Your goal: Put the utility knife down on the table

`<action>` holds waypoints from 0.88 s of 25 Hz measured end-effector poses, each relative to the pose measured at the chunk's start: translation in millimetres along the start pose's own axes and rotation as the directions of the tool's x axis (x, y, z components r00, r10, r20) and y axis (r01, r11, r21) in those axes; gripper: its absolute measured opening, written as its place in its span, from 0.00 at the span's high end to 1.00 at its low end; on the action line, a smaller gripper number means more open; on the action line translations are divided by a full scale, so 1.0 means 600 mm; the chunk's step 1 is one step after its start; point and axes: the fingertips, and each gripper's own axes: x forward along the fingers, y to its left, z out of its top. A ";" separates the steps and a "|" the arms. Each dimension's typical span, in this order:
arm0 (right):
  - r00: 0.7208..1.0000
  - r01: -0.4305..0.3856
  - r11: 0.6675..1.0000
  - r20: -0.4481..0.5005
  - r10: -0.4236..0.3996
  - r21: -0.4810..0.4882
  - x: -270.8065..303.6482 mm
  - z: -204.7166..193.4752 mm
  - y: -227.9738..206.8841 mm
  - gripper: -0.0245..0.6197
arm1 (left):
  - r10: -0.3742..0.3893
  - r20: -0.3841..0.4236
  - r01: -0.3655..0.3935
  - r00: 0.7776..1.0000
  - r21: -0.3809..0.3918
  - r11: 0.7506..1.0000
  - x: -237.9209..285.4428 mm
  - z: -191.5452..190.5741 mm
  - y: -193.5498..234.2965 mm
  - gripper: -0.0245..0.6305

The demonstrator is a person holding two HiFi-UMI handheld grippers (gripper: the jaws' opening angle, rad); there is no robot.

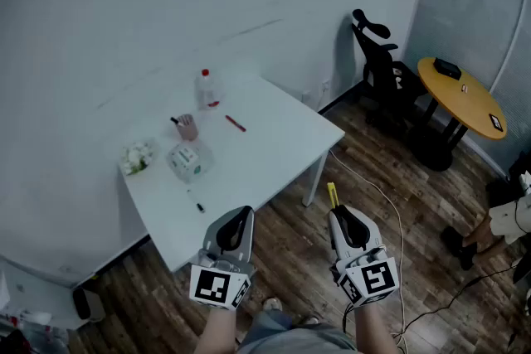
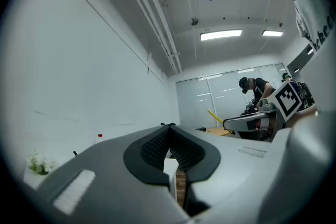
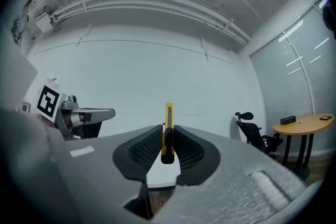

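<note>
A yellow utility knife (image 1: 332,195) (image 3: 168,128) stands upright between the jaws of my right gripper (image 1: 338,211) (image 3: 167,140), which is shut on it. Its tip points toward the white table (image 1: 274,137). That gripper hangs over the wooden floor, just off the table's near right corner. My left gripper (image 1: 241,215) (image 2: 169,147) hovers at the table's near edge, shut with nothing in it. In the right gripper view a strip of the table (image 3: 163,176) shows below the knife.
On the table are a bottle (image 1: 206,87), a cup of pens (image 1: 187,127), a red pen (image 1: 236,123), a tissue cube (image 1: 184,162), a small plant (image 1: 137,156) and a black pen (image 1: 199,206). A black chair (image 1: 382,70), a round yellow table (image 1: 460,95) and a floor cable (image 1: 398,220) are on the right.
</note>
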 end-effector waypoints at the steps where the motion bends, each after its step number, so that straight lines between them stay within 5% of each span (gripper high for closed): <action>1: 1.000 0.001 1.000 0.002 -0.001 0.000 0.001 0.000 0.001 0.86 | 0.000 0.001 0.000 1.000 -0.001 1.000 0.001 0.000 0.002 0.95; 22: 0.998 0.060 0.998 0.015 -0.060 0.037 0.076 -0.014 0.005 0.86 | -0.035 0.013 0.035 0.999 -0.015 0.999 0.042 -0.017 0.082 0.95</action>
